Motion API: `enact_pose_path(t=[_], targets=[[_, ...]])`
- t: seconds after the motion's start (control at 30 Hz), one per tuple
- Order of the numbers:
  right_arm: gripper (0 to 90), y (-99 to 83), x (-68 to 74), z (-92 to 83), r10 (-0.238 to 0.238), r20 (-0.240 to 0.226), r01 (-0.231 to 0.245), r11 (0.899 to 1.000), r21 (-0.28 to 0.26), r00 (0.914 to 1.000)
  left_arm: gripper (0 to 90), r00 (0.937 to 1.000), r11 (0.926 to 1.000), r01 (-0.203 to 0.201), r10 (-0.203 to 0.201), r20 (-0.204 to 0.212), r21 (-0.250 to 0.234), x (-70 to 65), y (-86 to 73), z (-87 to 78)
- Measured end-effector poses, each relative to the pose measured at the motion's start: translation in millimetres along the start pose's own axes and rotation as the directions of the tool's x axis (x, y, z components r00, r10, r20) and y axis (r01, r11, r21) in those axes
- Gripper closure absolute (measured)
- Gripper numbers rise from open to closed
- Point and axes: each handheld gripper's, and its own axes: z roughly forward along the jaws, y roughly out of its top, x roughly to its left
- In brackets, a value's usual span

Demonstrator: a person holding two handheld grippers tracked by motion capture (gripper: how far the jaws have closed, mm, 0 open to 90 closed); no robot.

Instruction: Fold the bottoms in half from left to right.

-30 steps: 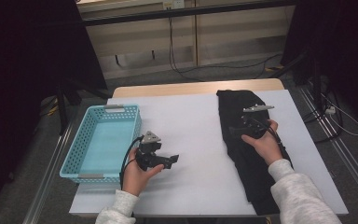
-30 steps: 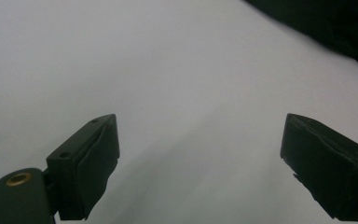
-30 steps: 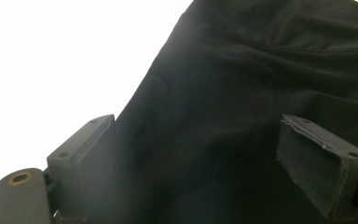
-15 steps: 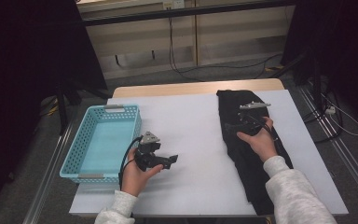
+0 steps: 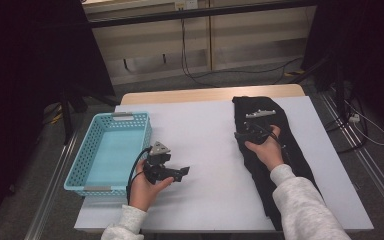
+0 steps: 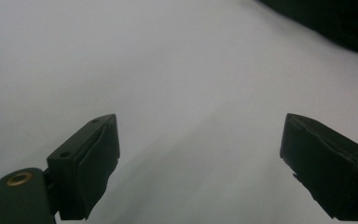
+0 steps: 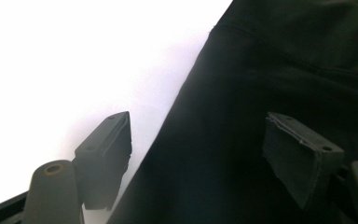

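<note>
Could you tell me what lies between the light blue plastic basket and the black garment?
In the high view, the left gripper, over bare white table, lies between basket and garment.

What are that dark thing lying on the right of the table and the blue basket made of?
The dark garment looks like soft matte black fabric: it lies limp, with a seam line in the right gripper view. The basket looks like light blue moulded plastic, judging by its stiff walls and regular holes.
</note>
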Motion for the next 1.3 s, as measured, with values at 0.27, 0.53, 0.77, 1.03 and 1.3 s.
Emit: enact_pose_path(t=[0.27,0.53,0.77,1.03,1.3], targets=[[27.4,-5.5,5.7,13.3,-0.044,0.039,0.044,0.999,0.019,0.9983,11.8,1.0,1.0,0.001,-0.001,-0.002,-0.002,-1.8,-0.1,0.7],[68.2,-6.9,-8.9,9.0,-0.028,0.067,0.029,1.0,-0.007,0.9973,12.0,0.9999,1.0,0.005,-0.005,-0.009,-0.003,-2.2,-0.5,-0.1],[84.7,-8.2,-21.9,7.3,0.021,0.039,-0.021,1.0,-0.021,0.999,12.2,1.0,1.0,0.004,-0.004,-0.008,0.0,-1.4,-0.5,-0.5],[85.6,-6.9,-19.1,3.8,0.02,-0.04,-0.021,1.0,-0.021,0.999,12.5,1.0,1.0,0.006,-0.006,0.001,-0.003,-3.3,1.8,3.0],[85.6,-5.8,13.3,4.7,-0.055,-0.177,0.055,0.998,-0.003,0.9827,12.4,0.9999,0.9999,0.013,-0.013,0.003,-0.002,-2.7,3.6,4.2]])
